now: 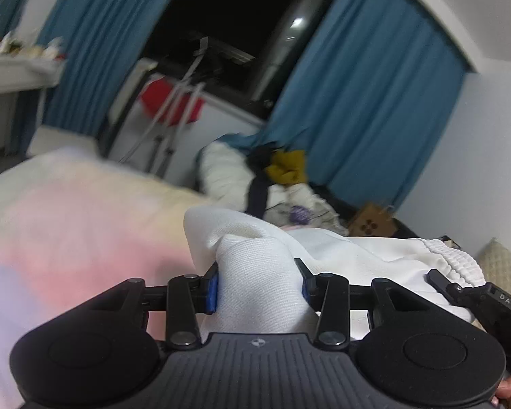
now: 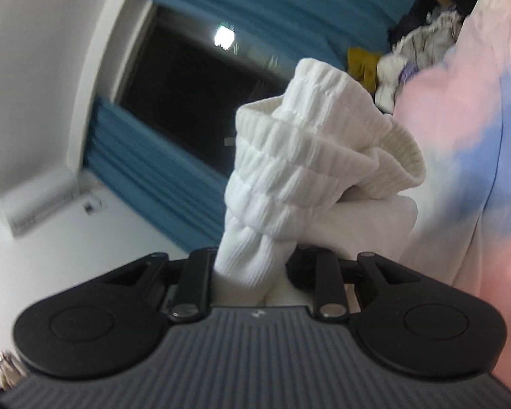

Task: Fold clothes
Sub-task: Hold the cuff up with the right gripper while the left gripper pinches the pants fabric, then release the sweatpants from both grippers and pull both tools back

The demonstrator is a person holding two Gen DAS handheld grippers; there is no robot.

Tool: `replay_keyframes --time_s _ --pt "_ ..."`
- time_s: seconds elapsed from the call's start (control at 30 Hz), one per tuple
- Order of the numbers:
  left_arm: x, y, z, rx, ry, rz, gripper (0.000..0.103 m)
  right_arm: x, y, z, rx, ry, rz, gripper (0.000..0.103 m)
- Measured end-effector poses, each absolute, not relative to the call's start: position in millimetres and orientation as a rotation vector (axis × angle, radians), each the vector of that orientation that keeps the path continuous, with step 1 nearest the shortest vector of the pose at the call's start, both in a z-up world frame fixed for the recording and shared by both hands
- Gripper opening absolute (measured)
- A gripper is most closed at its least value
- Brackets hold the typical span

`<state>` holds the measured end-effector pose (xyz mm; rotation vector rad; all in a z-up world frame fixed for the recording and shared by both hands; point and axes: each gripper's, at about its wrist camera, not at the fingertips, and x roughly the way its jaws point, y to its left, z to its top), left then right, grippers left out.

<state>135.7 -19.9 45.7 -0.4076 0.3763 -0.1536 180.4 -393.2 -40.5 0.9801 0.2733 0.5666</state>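
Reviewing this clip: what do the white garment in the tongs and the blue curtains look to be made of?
White garment: soft knit, likely cotton jersey or fleece, matte; fine diagonal weave lines show, and its band is thick ribbed knit in stacked ridges. Blue curtains: woven cloth, matte, hanging in long vertical pleats; the fibre is not discernible. Left tongs and right tongs both clamp the garment.

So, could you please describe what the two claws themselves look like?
Both are matte black, with a ribbed grey body between two round housings and silver pivot screws. The left claw has blue pads; the right claw hides its pads.
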Motion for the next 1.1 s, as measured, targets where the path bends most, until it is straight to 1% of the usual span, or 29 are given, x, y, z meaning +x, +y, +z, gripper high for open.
replay_keyframes --time_s 0.13,0.23,0.3,0.33,0.4,0.47,0.57,0.67,0.73,0.8,0.83,0.87,0.9,0.93,1.0,1.03,1.1 --pt "195.3 -76.6 59.1 -0.417 0.364 -0.239 0.044 200.1 -444.4 -23.6 0.961 0.198 0.507 0.027" --pt "246.8 -129.9 54.4 -0.369 0.374 -0.305 0.044 215.2 -487.1 -26.6 0.941 0.145 0.436 0.027" --pt "285.3 -166.1 42.4 -0.328 0.401 -0.334 0.044 223.5 -509.8 -46.4 0.933 0.115 0.388 0.027" --pt "303.9 -181.6 32.6 -0.315 0.413 -0.349 0.044 230.0 -517.8 -62.6 0.944 0.131 0.354 0.027" --pt "337.8 -212.0 4.8 -0.259 0.449 -0.367 0.044 246.0 -530.3 -101.2 0.982 0.201 0.273 0.027" --pt "368.7 -236.5 -31.8 -0.203 0.534 -0.37 0.044 262.0 -542.9 -139.9 1.018 0.27 0.191 0.027" --pt "395.3 -246.3 -79.9 -0.193 0.641 -0.347 0.046 274.1 -546.0 -177.6 1.035 0.37 0.156 0.027" --pt "398.1 -240.8 -107.7 -0.169 0.657 -0.354 0.05 284.5 -546.9 -212.4 1.046 0.47 0.134 0.028" --pt "394.8 -236.3 -118.8 -0.164 0.662 -0.371 0.053 284.9 -545.7 -216.4 1.057 0.474 0.123 0.029" --pt "388.4 -226.7 -117.0 -0.201 0.672 -0.378 0.056 282.4 -547.0 -215.9 1.062 0.466 0.116 0.032" --pt "386.1 -220.8 -115.1 -0.222 0.679 -0.382 0.059 280.7 -549.4 -216.4 1.076 0.469 0.109 0.034" --pt "380.9 -214.9 -110.6 -0.226 0.682 -0.386 0.062 277.7 -552.9 -217.3 1.108 0.481 0.098 0.04" --pt "372.9 -209.1 -103.7 -0.212 0.681 -0.391 0.062 271.5 -553.2 -217.0 1.142 0.491 0.088 0.044" --pt "364.9 -203.2 -96.7 -0.197 0.679 -0.395 0.062 262.6 -552.9 -215.7 1.165 0.497 0.067 0.046" --pt "348.9 -191.6 -82.8 -0.169 0.676 -0.404 0.063 243.0 -553.8 -212.6 1.196 0.508 0.012 0.056" --pt "338.4 -186.6 -75.3 -0.159 0.674 -0.405 0.064 233.3 -554.3 -211.1 1.212 0.514 -0.015 0.056" --pt "314.2 -182.8 -58.7 -0.13 0.661 -0.411 0.065 213.4 -552.2 -198.3 1.176 0.526 -0.095 0.06"
